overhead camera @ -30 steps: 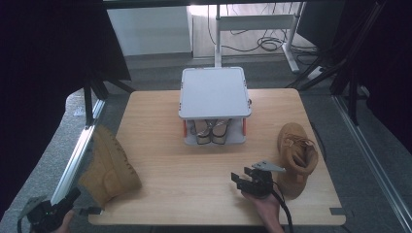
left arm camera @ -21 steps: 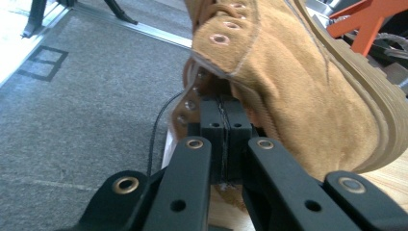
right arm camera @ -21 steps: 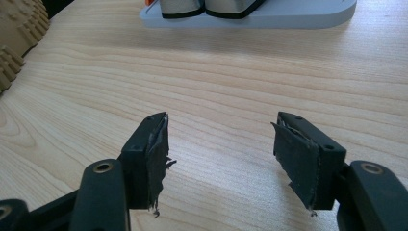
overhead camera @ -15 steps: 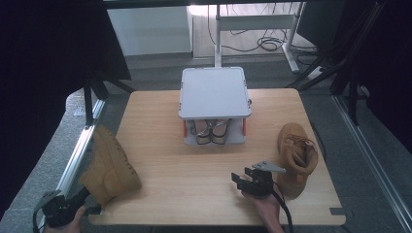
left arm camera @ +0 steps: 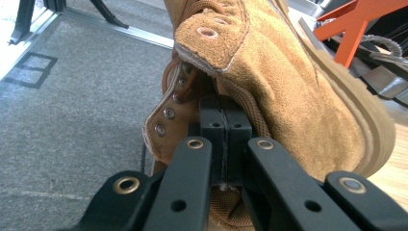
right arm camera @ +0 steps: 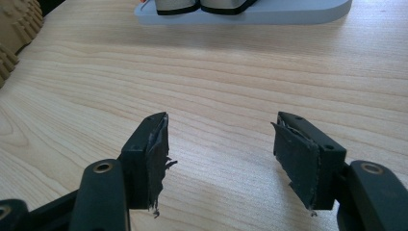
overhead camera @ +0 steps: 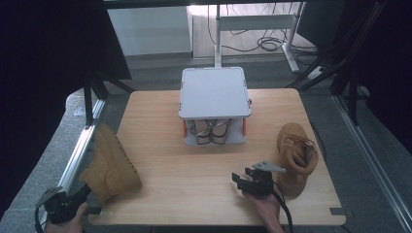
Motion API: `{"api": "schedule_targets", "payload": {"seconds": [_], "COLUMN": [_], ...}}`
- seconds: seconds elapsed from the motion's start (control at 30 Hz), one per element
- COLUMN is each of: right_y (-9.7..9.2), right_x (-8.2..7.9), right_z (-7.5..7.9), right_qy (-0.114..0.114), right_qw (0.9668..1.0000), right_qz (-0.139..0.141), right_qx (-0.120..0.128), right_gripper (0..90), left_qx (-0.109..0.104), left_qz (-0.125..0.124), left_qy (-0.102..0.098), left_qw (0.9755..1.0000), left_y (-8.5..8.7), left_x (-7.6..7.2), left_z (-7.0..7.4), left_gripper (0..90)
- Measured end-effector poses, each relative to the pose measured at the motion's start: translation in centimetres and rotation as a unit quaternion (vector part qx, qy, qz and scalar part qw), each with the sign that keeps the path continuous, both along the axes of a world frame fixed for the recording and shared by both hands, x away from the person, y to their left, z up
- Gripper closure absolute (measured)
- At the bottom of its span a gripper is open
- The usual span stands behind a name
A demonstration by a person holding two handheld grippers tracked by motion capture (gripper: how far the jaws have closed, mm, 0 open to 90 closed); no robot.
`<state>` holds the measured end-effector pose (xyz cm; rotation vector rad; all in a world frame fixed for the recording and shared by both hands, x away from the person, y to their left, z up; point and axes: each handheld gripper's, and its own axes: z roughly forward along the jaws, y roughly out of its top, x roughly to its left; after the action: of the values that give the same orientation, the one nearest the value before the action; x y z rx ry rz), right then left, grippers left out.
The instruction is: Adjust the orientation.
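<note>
Left gripper point(left arm camera: 223, 139) clamps boot point(left arm camera: 269, 82), rack point(overhead camera: 214, 92) holds shoes point(overhead camera: 212, 131)

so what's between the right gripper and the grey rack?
Nothing: bare wooden table runs from the open right gripper to the grey rack in the right gripper view.

The left claw point(left arm camera: 224, 139) pinches the tan boot point(left arm camera: 288, 91) at its collar above grey carpet point(left arm camera: 72, 110).

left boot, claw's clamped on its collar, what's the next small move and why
Probably lift the left boot and carry it inward over the table: the left claw is shut on its collar, and the boot hangs over the table's left edge, tilted.
</note>
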<state>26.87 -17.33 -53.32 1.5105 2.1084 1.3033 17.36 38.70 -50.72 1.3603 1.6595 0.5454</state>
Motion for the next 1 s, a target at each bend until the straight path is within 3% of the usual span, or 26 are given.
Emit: {"api": "schedule_targets", "payload": {"seconds": [0.43,0.67,0.87,1.0], "right_y": [0.0,0.1,-0.1,-0.1], "right_x": [0.0,0.0,0.1,0.2], "right_z": [0.0,-0.2,-0.4,-0.5], "right_qy": [0.0,0.002,0.006,0.008], "right_qw": [1.0,1.0,1.0,0.9999], "right_qz": [0.002,0.0,0.0,0.0], "right_qx": [-0.003,-0.003,-0.005,-0.006], "right_gripper": [36.8,36.8,36.7,36.6], "left_qx": [-0.006,-0.002,0.003,0.019], "left_qz": [-0.011,-0.031,-0.068,-0.087], "left_qy": [-0.015,-0.027,-0.028,-0.037], "left_qw": [0.9998,0.9992,0.9973,0.9953], "left_y": [-0.8,-2.1,-4.4,-6.7], "left_x": [0.7,1.5,2.8,4.8], "left_z": [1.1,1.9,2.0,3.6], "left_gripper": [89.9,89.9,89.9,89.9]}}
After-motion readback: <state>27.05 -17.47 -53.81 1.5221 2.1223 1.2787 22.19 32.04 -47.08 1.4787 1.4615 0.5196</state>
